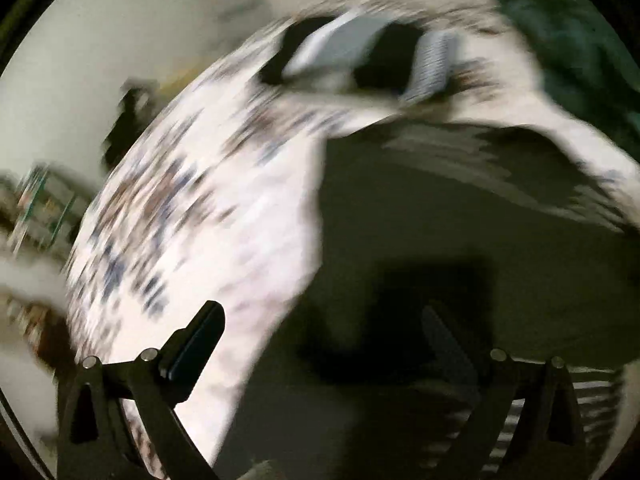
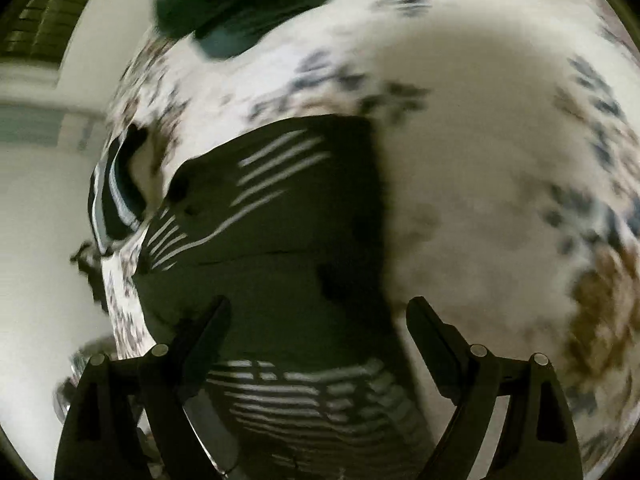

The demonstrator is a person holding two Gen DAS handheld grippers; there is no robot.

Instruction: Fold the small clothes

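Heavy motion blur is seen in both wrist views, so fine detail cannot be given. A dark garment with thin white stripes (image 2: pixel 272 208) is spread on a white cloth-covered surface speckled with blue and brown print (image 2: pixel 480 128); whether that surface is a worktop or a bed cannot be told. The right tool (image 2: pixel 320 312) is carried wide apart, nothing gripped, and the striped dark fabric is found directly ahead of and beneath it, running forward and to the left of the fingers, with the garment's right-hand edge lying almost in line with the right finger. The left tool (image 1: pixel 320 320) is likewise spread wide and empty; the same dark garment (image 1: pixel 460 208) fills the space ahead and to its right, while the printed cover (image 1: pixel 200 200) is seen to its left. A second black-and-grey striped piece (image 1: pixel 360 56) is lying farther off, and a dark green bundle (image 1: pixel 580 52) beyond that. The garment's edge is judged nearer to the right tool, so a pinch there seems likeliest.
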